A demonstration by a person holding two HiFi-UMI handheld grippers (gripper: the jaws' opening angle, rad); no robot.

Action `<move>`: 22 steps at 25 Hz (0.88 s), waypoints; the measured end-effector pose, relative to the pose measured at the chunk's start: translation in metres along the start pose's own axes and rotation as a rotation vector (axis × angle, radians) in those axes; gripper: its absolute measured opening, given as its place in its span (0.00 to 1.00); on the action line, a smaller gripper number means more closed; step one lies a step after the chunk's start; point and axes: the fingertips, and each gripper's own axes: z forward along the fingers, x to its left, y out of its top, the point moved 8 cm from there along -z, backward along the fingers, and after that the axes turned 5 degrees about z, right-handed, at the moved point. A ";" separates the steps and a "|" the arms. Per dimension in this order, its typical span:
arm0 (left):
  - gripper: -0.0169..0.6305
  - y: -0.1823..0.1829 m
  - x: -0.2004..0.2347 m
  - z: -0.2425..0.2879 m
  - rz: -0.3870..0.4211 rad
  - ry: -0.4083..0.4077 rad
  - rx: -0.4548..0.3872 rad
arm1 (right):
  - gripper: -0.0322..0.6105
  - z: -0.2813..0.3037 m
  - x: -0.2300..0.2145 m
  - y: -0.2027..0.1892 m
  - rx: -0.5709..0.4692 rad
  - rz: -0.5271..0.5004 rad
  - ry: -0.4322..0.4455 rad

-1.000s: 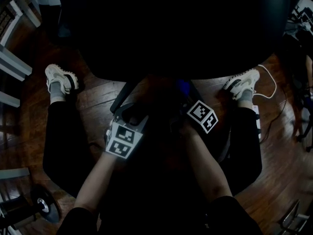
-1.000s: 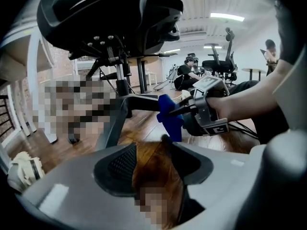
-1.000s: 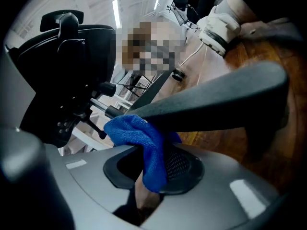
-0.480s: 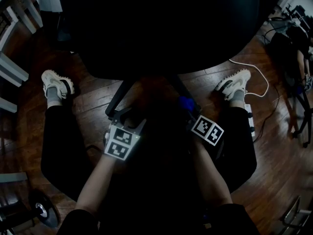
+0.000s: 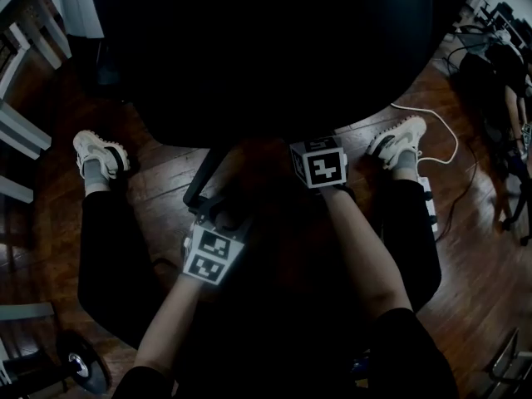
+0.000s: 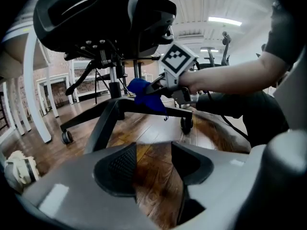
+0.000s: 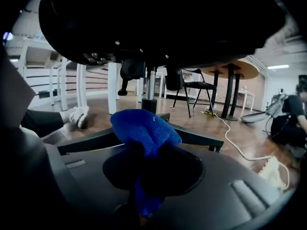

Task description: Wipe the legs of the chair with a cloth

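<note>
Right gripper (image 7: 149, 169) clamped on blue cloth (image 7: 144, 126), pressed on one chair leg (image 6: 175, 112) near hub. Left gripper (image 6: 153, 164) jaws apart, empty. Wiping apparently mid-course; other legs probably left.

We are looking steeply down on a very dim scene. The black chair seat (image 5: 266, 48) is filling the upper middle. Below its near edge, one dark chair leg (image 5: 202, 179) is running out over the wooden floor (image 5: 158, 185). The left gripper (image 5: 219, 221) is pointing toward that leg, marker cube facing us; we are unable to confirm contact. The right gripper (image 5: 317, 163) is sitting at the seat's edge, farther forward. The person's black-trousered legs are spreading wide, with a left sneaker (image 5: 100, 152) and a right sneaker (image 5: 401, 140) planted on the floor. A white cable (image 5: 445, 135) is looping beside the right sneaker. A dumbbell (image 5: 79, 368) is lying at lower left.
</note>
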 end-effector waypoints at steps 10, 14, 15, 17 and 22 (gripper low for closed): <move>0.38 -0.002 -0.002 0.008 0.000 -0.017 0.014 | 0.21 0.000 -0.023 -0.030 0.186 -0.033 0.066; 0.38 0.002 -0.011 0.015 0.003 -0.040 0.012 | 0.21 -0.029 -0.042 -0.060 0.228 -0.016 0.070; 0.38 0.003 -0.014 0.017 0.005 -0.046 0.012 | 0.21 -0.036 -0.046 -0.067 0.234 -0.015 0.074; 0.38 0.005 -0.019 0.020 0.008 -0.055 0.011 | 0.21 -0.049 -0.051 -0.078 0.243 -0.016 0.087; 0.38 0.004 -0.028 0.023 0.014 -0.074 0.015 | 0.21 -0.078 -0.069 -0.107 0.273 0.062 0.128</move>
